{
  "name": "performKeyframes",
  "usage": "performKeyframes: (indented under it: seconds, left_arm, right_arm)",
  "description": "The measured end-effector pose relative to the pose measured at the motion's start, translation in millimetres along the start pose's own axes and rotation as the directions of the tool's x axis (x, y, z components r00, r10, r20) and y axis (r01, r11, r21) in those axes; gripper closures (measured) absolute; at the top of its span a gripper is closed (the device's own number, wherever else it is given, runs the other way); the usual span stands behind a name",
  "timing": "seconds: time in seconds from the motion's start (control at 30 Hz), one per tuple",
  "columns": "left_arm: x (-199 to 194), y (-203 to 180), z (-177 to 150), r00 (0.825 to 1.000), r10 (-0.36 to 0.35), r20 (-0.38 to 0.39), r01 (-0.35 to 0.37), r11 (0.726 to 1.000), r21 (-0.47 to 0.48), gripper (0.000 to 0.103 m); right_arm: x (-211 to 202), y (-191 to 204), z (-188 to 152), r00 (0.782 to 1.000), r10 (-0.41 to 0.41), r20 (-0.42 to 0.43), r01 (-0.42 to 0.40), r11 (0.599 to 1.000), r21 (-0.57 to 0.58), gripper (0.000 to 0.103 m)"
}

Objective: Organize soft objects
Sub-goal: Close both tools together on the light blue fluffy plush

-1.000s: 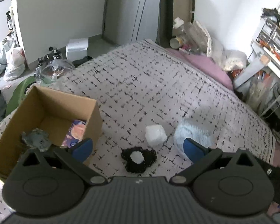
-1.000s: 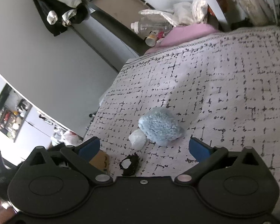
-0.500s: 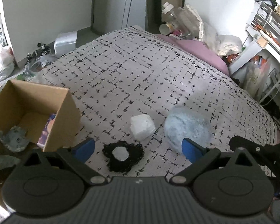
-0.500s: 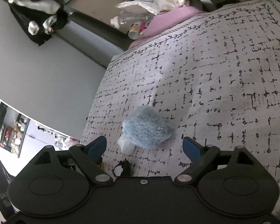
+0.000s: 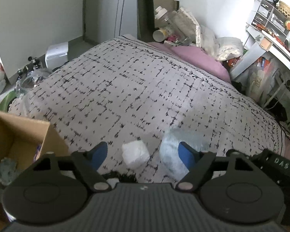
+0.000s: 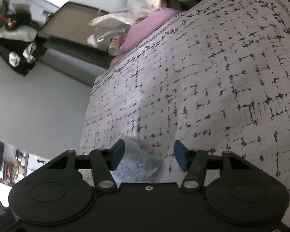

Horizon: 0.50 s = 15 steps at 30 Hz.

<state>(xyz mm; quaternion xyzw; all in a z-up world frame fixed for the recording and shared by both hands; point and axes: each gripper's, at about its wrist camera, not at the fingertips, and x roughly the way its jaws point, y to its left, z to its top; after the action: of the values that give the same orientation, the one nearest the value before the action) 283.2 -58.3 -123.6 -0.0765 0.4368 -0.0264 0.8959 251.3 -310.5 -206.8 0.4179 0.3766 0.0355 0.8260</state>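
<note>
Pale-blue fluff fills the gap between the spread fingers of the right gripper (image 6: 147,155), which hangs low over the blue plush ball (image 6: 137,164) on the patterned bedspread (image 6: 222,77); nothing is grasped yet, and the ball sits nearer the left finger than the right. The straddling pose suggests a pick-up is being lined up, with the ball likely bound for the cardboard box (image 5: 23,135) at the bed's near-left corner.

The left gripper (image 5: 143,152) is likewise released and empty, held back over the near edge of the bed. Between its fingers lies a white soft lump (image 5: 135,154), just beside the ball; a black frilly piece (image 5: 125,177) peeks out below it, mostly hidden by the gripper body.

Only the left view shows the box, already holding a grey-blue cloth (image 5: 3,169) and something pink, along with the white lump and the right tool's black body edging in at lower right. Only the right view shows the ball sitting between that tool's fingers.
</note>
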Motion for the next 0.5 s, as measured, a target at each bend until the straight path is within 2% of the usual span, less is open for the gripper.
performKeyframes:
  seconds: [0.17, 0.27, 0.5]
  left_arm:
    - [9.9, -9.1, 10.3, 1.0, -0.027, -0.004, 0.028, 1.0, 0.015, 0.029]
    - [18.6, -13.5, 11.9, 0.999, -0.047, -0.018, 0.047, 0.999, 0.011, 0.029]
    - [32.2, -10.2, 5.2, 0.995, -0.098, -0.032, 0.097, 0.995, -0.022, 0.029]
  right_arm:
    - [14.8, -4.2, 0.3, 0.999, -0.04, -0.021, 0.04, 0.999, -0.009, 0.052]
    - [25.2, 1.1, -2.9, 0.997, -0.066, -0.039, 0.064, 0.996, -0.061, 0.051]
    - [30.6, 12.9, -11.3, 0.996, -0.053, -0.073, 0.044, 0.992, -0.119, 0.051]
